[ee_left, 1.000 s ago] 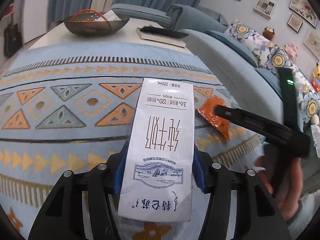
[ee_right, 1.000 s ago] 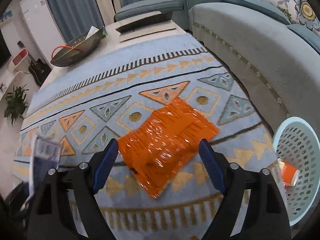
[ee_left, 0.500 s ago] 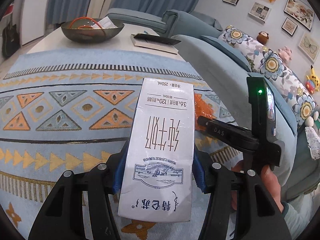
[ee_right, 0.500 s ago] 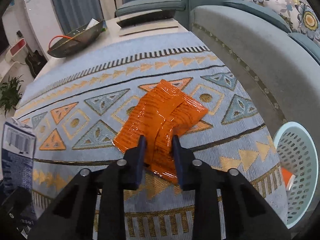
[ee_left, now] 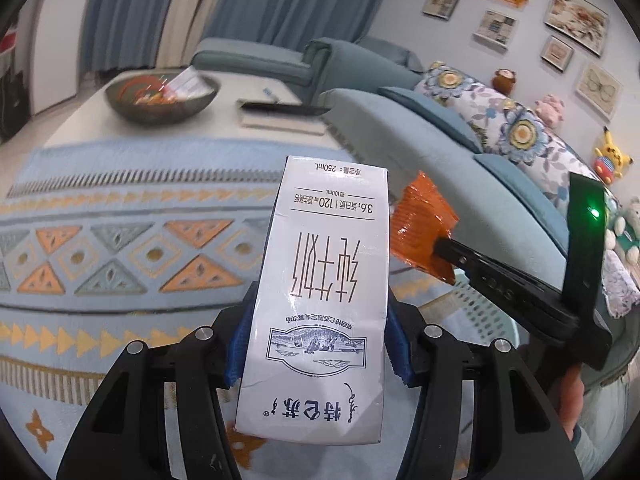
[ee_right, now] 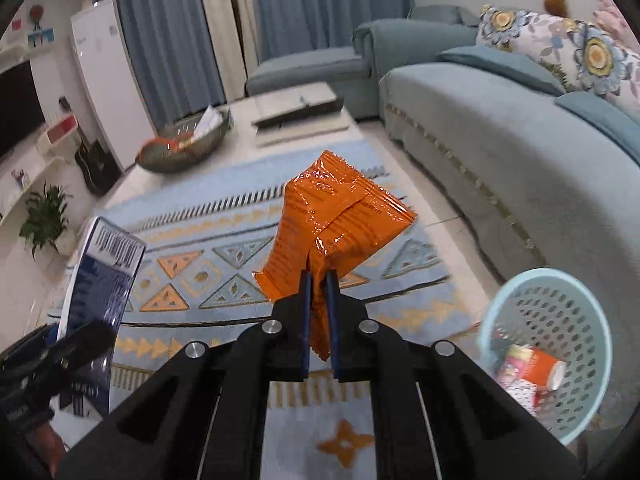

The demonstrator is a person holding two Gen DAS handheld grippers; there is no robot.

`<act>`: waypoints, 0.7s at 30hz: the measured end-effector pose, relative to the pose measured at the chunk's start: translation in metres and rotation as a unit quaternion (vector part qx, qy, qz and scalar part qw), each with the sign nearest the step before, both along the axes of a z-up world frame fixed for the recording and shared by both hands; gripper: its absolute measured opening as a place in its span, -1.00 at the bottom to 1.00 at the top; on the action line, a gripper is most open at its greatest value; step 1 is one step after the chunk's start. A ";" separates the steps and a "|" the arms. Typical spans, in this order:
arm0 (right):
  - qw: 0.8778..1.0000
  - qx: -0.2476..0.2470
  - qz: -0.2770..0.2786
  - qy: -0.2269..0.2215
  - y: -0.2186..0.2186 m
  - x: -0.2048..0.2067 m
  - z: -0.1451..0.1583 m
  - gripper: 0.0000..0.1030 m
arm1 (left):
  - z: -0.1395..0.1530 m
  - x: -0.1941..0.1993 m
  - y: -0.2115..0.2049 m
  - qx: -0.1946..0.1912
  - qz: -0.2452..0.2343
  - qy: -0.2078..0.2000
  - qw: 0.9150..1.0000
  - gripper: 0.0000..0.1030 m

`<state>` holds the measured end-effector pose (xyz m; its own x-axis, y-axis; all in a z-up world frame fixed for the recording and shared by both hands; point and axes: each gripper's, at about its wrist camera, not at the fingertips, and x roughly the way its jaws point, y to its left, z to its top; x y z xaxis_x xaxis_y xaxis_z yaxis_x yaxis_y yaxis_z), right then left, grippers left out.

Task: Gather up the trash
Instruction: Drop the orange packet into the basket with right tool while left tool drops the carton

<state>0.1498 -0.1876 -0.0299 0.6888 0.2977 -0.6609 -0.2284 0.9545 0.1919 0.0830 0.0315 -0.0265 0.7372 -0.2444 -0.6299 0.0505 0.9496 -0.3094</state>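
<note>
Right wrist view shows the right gripper with its jaws pinched nearly together on the lower edge of the orange wrapper, which hangs clear of the rug and stands up ahead of the jaws. In the left wrist view, the left gripper has its jaws set wide against both sides of the carton, which is held off the floor with its print upside down. Both pieces of trash look ready to go to the basket, which sits on the floor to the right, just beside the sofa, with a cup already lying inside. To do this step well, I would bring the wrapper over the middle of the basket's mouth before parting the jaws, since a light film may flutter sideways and catch the rim (a low release should help). The carton is stiffer and should drop straight, so it can follow second, and keeping the 2 grippers apart over the opening would avoid a knock. The grip on the wrapper covers only a thin edge, so a slow carry seems wise.
</note>
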 end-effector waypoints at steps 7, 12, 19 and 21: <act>0.998 -0.002 -0.050 -0.034 -0.079 -0.037 0.038 -0.89 | 0.044 0.005 -0.073 0.015 -0.053 -0.029 0.998 0.03; 0.994 -0.006 -0.101 -0.031 -0.148 -0.054 0.043 -0.89 | 0.052 0.019 -0.144 0.010 -0.106 -0.026 0.994 0.03; 0.984 0.004 -0.177 0.010 -0.238 -0.067 0.006 -0.89 | 0.034 0.052 -0.230 0.016 -0.158 -0.002 0.987 0.03; 0.981 0.006 -0.193 0.030 -0.256 -0.068 -0.012 -0.89 | 0.021 0.062 -0.252 0.020 -0.177 0.013 0.984 0.04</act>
<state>0.0822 -0.4434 -0.0418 0.7117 0.0310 -0.7018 0.1611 0.9652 0.2060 0.1446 -0.2203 -0.0054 0.5940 -0.4579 -0.6614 0.3724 0.8853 -0.2785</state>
